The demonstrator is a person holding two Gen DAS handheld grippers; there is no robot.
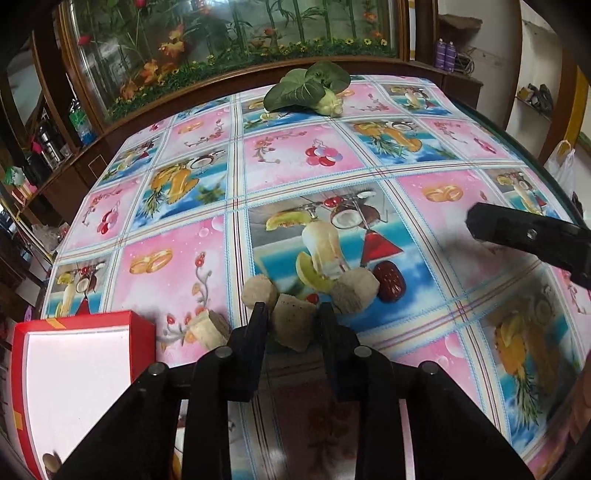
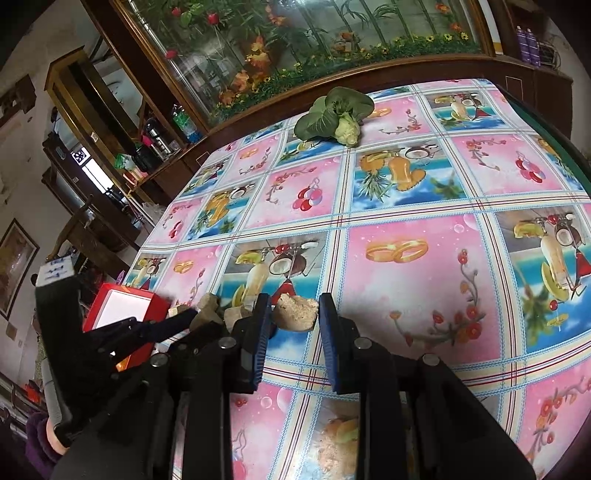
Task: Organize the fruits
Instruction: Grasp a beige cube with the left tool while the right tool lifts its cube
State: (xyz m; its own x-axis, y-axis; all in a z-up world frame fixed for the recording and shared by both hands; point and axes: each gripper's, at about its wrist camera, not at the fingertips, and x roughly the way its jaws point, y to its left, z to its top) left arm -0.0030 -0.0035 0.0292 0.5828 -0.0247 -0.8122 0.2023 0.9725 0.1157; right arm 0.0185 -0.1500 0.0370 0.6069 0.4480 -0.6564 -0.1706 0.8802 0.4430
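Observation:
Several beige fruit chunks lie in a cluster on the patterned tablecloth [image 1: 424,325]. One chunk [image 1: 293,326] sits between the fingertips of my left gripper [image 1: 293,321], whose jaws are open on either side of it. Other chunks [image 1: 258,291] [image 1: 354,291] [image 1: 210,328] lie around it, and a red date [image 1: 389,278] rests to the right. My right gripper [image 2: 295,308] is open and holds nothing; it hovers right of the cluster, with a chunk [image 2: 295,312] just ahead. In the left wrist view the right gripper [image 1: 480,221] shows as a black finger.
A red box [image 1: 142,332] with a white inside stands at the near left, with one piece [image 1: 51,461] in its corner. A bok choy [image 1: 306,88] lies at the far edge. Behind the table runs a glass cabinet [image 1: 221,33] with artificial flowers.

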